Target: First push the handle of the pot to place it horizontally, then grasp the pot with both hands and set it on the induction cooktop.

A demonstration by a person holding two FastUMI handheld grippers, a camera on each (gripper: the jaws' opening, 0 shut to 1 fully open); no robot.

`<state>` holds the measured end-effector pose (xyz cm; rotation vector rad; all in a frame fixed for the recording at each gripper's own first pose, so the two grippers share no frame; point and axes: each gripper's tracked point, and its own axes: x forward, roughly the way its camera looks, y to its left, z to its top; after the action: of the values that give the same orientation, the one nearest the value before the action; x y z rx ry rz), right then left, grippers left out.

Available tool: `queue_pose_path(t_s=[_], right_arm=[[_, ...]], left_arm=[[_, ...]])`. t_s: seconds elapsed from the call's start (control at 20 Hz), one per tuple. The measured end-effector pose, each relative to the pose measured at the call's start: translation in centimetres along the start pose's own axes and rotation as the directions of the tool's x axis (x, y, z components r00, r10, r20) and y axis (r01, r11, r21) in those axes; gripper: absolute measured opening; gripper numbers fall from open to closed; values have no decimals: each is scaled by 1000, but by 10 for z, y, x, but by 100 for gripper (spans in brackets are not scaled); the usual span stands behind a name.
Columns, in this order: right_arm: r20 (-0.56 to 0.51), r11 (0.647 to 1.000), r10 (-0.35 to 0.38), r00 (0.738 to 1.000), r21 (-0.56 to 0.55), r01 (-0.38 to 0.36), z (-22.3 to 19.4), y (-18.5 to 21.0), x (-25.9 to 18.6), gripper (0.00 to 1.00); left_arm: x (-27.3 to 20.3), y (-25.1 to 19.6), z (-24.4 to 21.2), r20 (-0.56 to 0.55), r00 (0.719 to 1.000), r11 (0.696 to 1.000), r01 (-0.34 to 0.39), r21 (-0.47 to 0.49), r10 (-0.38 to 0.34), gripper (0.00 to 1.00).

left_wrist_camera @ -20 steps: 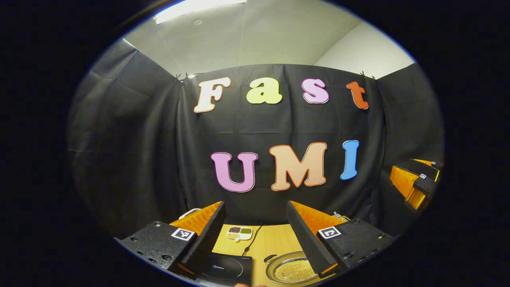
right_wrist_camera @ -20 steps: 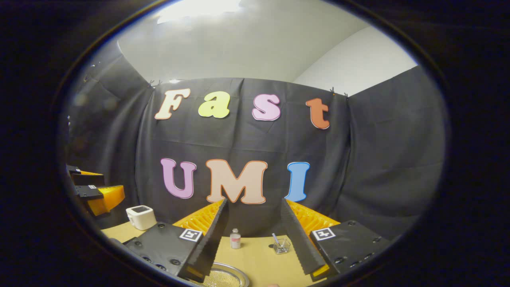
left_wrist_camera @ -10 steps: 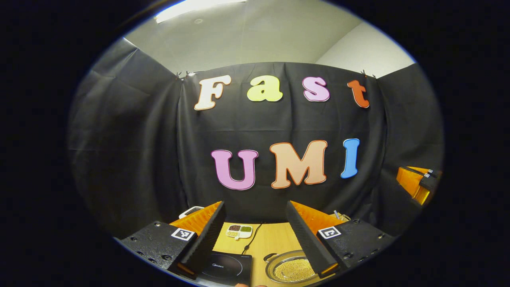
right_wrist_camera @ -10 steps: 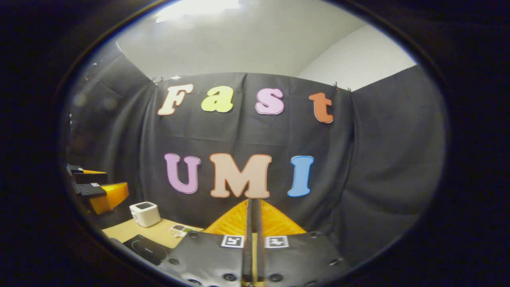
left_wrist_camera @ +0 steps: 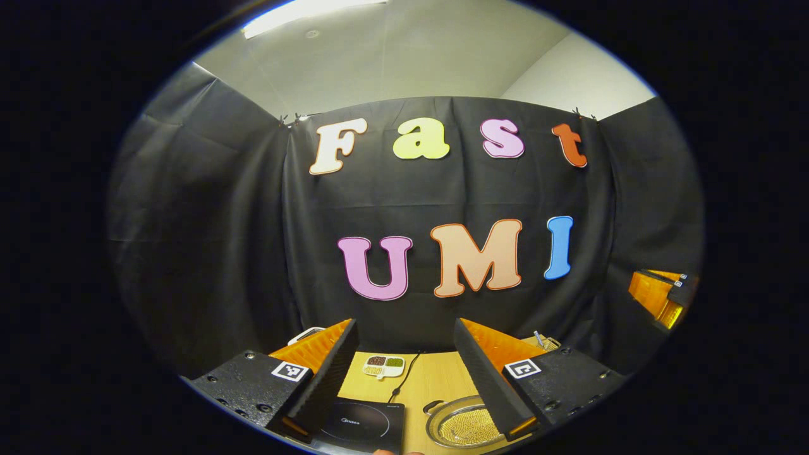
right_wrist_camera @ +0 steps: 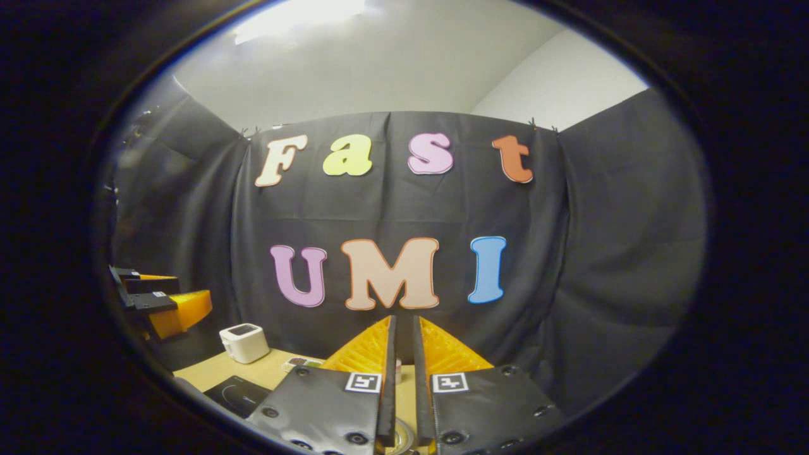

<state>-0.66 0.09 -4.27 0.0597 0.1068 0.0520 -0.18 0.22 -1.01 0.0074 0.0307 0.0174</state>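
My round metal pot (left_wrist_camera: 464,424) sits on the wooden surface (left_wrist_camera: 436,382), full of yellow grains, just right of the flat black induction cooktop (left_wrist_camera: 364,426).

Left tongs (left_wrist_camera: 404,373) gape wide above the tabletop (left_wrist_camera: 436,382), bare wood between them. Below, the induction cooktop (left_wrist_camera: 363,426) and pot (left_wrist_camera: 464,426) sit close side by side near the front edge. A divided dish (left_wrist_camera: 382,365) and cable (left_wrist_camera: 404,373) lie toward the back edge; a white box (right_wrist_camera: 243,333) stands at the back-left.

Pot (left_wrist_camera: 464,424) right of cooktop (left_wrist_camera: 363,426); snack tray (left_wrist_camera: 383,365) behind.
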Motion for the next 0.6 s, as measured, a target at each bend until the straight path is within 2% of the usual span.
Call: queue_pose_path(t_s=[0.15,0.3,0.4,0.6], right_arm=[[-93,1000,-1,996,-7,0,-40,-4,-2,12],[-218,999,5,976,-30,-11,-95,-6,-7,12],[-306,998,14,952,-50,-31,-139,-4,-14,15],[-447,995,40,893,-64,-77,-212,2,-34,12]], left_arm=[[-1,2,3,9,1000,1000,-5,7,5,97],[-3,5,3,15,1000,1000,-12,16,11,99],[-3,7,2,15,1000,1000,-16,16,16,97],[-5,12,1,10,1000,999,-26,20,26,99]])
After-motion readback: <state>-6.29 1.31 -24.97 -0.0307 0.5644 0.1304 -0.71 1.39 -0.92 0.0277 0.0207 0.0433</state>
